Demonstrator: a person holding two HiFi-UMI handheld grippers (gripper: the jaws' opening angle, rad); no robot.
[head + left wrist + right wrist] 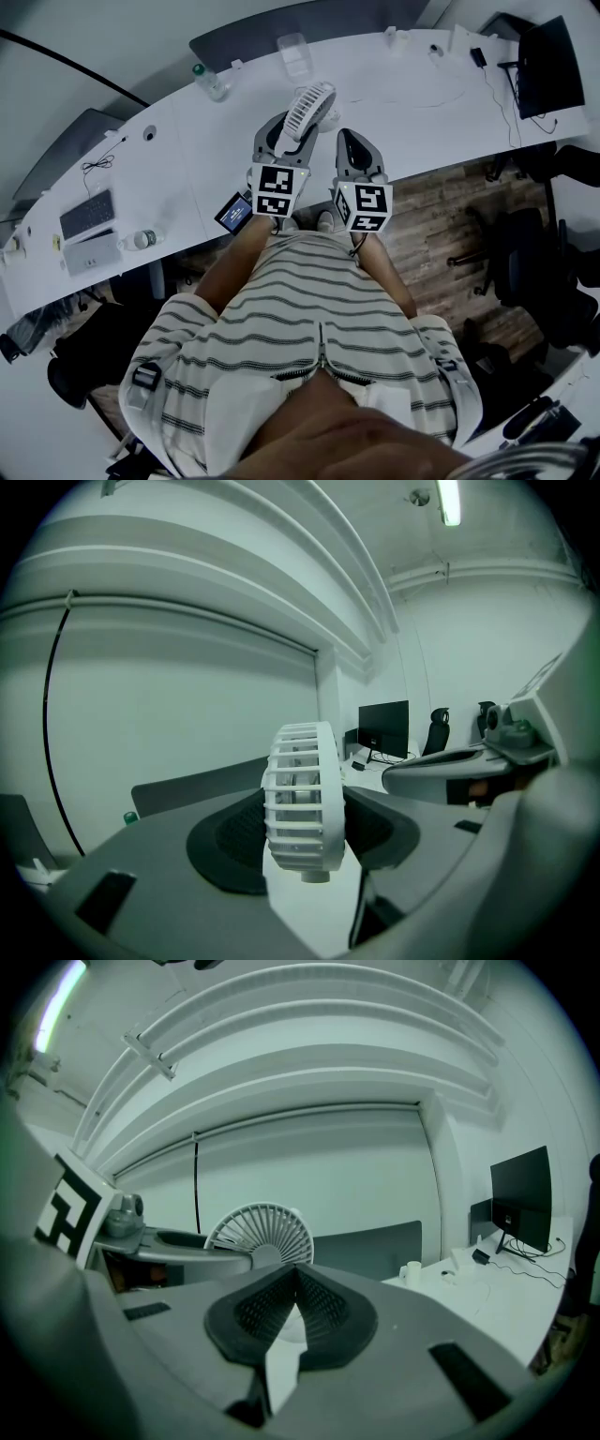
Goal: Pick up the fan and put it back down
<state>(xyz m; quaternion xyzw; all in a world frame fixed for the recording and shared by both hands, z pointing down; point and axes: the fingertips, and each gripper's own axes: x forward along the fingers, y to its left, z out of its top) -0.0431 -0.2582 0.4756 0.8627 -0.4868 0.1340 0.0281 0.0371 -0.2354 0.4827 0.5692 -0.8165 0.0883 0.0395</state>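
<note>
So here's where we are: the left gripper (295, 131) is clamped on the fan (302, 799). Its two pads press on the flat grille faces, so from that gripper's view we see the cage edge-on and standing upright, with the little stub at its bottom pointing down. The fan sits right in front of us over the near part of the white desk (422, 103). We honestly can't tell whether it's clear of the surface. The right gripper (347, 141) is just beside it on the right, with its jaws together on nothing. From there we see the grille face-on. Our guess is that the left hand does the set-down alone, straight down and keeping the stub vertical.
</note>
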